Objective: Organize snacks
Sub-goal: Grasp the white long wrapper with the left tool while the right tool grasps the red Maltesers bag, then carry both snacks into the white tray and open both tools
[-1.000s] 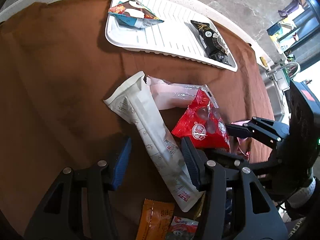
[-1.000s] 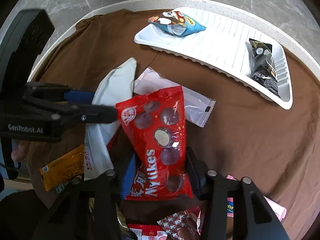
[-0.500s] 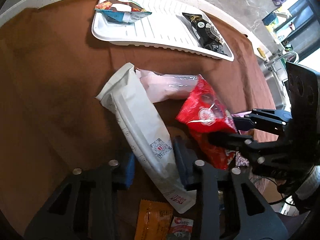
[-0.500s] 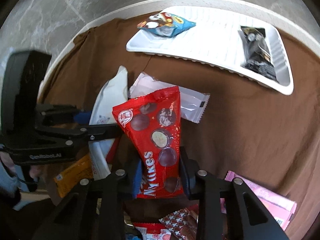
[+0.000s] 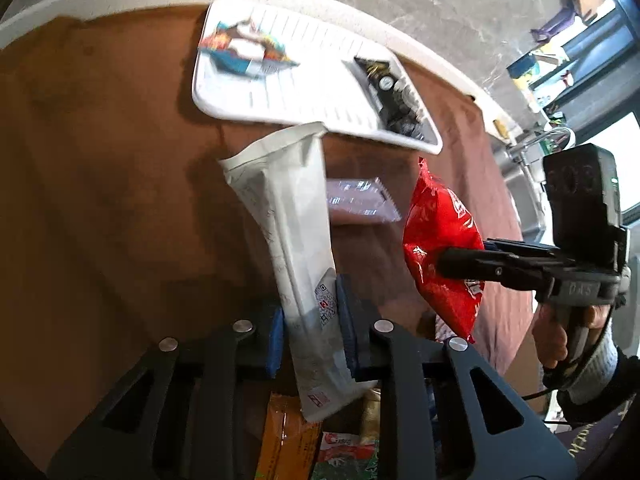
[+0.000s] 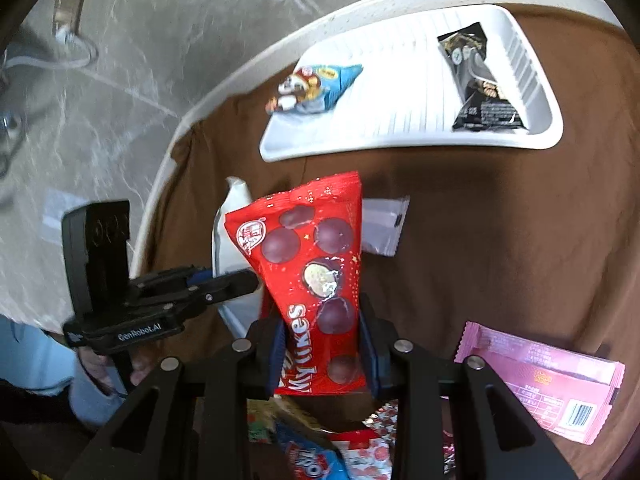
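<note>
Both grippers (image 5: pixel 308 324) (image 6: pixel 324 344) angled down (packets pinched)

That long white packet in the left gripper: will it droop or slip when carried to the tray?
The long white packet probably holds fairly stiff: it juts well past the closing left gripper without visible sagging. Being pinched near one end, it may swing or pivot. Its smooth wrapper could slide between the pads. The white tray has open space between its two snacks.
</note>
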`<state>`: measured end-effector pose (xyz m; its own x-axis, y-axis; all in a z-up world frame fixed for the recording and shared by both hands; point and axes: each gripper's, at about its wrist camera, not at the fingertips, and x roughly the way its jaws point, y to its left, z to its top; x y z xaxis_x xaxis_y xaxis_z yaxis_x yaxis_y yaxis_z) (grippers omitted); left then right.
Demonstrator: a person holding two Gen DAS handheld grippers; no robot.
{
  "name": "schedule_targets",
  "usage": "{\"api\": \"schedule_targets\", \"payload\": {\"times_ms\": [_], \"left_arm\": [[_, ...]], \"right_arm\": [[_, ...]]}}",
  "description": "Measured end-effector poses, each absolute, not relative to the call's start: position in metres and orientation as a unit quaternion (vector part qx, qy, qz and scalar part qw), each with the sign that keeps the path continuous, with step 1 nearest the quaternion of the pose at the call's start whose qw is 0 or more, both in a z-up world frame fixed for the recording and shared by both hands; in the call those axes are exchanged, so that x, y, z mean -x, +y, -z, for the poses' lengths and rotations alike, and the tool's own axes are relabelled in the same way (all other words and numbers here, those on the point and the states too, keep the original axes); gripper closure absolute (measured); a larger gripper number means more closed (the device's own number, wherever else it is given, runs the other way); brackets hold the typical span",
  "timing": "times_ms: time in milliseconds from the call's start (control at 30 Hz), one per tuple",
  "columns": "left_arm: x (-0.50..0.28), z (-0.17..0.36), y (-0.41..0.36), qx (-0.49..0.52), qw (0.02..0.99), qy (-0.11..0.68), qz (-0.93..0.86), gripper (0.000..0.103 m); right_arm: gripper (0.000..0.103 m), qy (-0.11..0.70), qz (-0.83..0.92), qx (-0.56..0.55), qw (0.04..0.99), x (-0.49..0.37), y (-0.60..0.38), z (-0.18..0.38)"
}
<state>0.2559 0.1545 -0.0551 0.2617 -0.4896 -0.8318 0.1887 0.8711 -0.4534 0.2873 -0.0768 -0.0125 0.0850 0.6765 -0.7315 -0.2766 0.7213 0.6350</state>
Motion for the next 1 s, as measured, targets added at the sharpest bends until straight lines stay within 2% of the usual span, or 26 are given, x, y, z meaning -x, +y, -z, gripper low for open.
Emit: {"api": "schedule_targets", "payload": {"times_ms": [67, 233, 467, 833, 1000], "left_arm": [[-0.260, 0.048, 0.155, 0.135, 0.783, 0.563, 0.227, 0.087], [-0.277, 0.034, 0.146, 0.107, 0.789, 0.554, 0.243, 0.088], [-0.285, 0.064, 0.134, 0.074, 0.779, 0.580, 0.226, 0.088], [-0.288, 0.074, 0.135, 0.091, 0.773, 0.578, 0.245, 0.089], [-0.285, 0.069, 0.144, 0.135, 0.766, 0.575, 0.254, 0.090]], "right_arm": [[0.069, 0.585, -0.332, -0.189, 0.715, -0.294, -0.079, 0.009], [0.069, 0.577, -0.326, -0.229, 0.713, -0.312, -0.088, 0.005], [0.069, 0.571, -0.311, -0.225, 0.726, -0.320, -0.092, 0.002], [0.069, 0.580, -0.305, -0.225, 0.721, -0.321, -0.088, 0.011], [0.069, 0.578, -0.307, -0.226, 0.721, -0.321, -0.089, 0.010]]}}
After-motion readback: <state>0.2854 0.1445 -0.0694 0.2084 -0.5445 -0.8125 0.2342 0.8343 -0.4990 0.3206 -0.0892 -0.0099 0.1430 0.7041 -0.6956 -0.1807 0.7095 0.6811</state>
